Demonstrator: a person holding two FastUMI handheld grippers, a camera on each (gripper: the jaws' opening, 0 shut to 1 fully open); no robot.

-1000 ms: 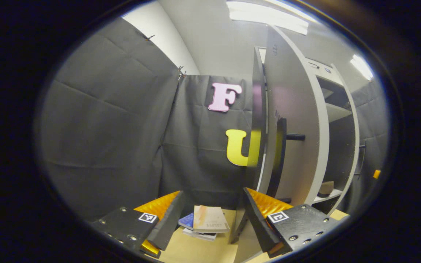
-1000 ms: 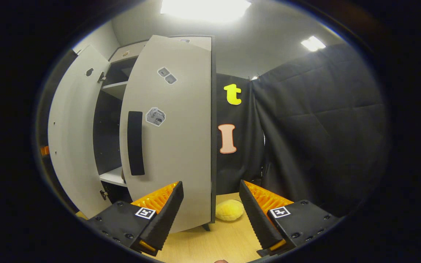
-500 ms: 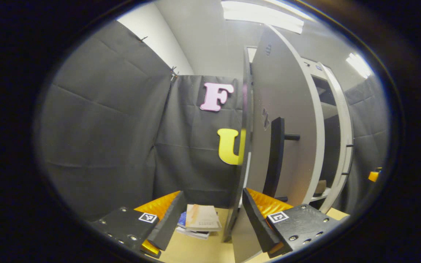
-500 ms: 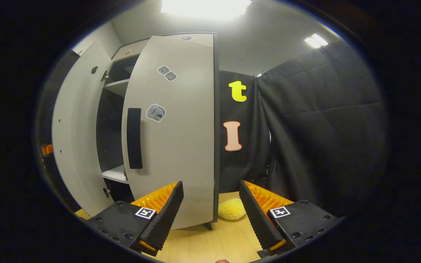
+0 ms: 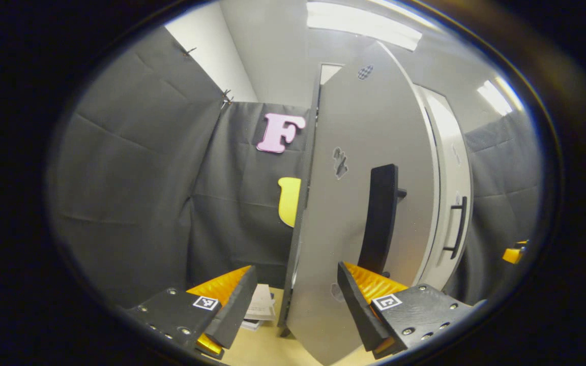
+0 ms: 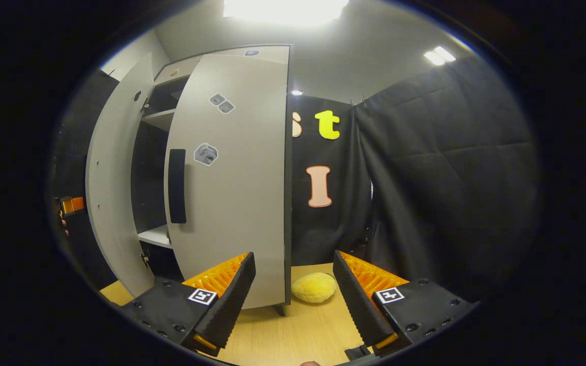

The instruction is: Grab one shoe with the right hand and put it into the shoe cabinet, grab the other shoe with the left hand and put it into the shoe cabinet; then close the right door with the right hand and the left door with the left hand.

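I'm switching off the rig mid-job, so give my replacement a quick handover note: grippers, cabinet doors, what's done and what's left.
Left gripper: open, holding nothing, close to the left door beside its dark handle.
Right gripper: open, holding nothing, facing the right door.
Both doors are ajar; a gap shows the shelf. Shoes can't be made out from here.
Left: push both doors fully shut, right hand first.

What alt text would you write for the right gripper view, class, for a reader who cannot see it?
A tall pale cabinet stands with both doors ajar, the right door with its dark handle nearest the open right gripper. A yellow fluffy thing lies on the wooden floor beside the door.
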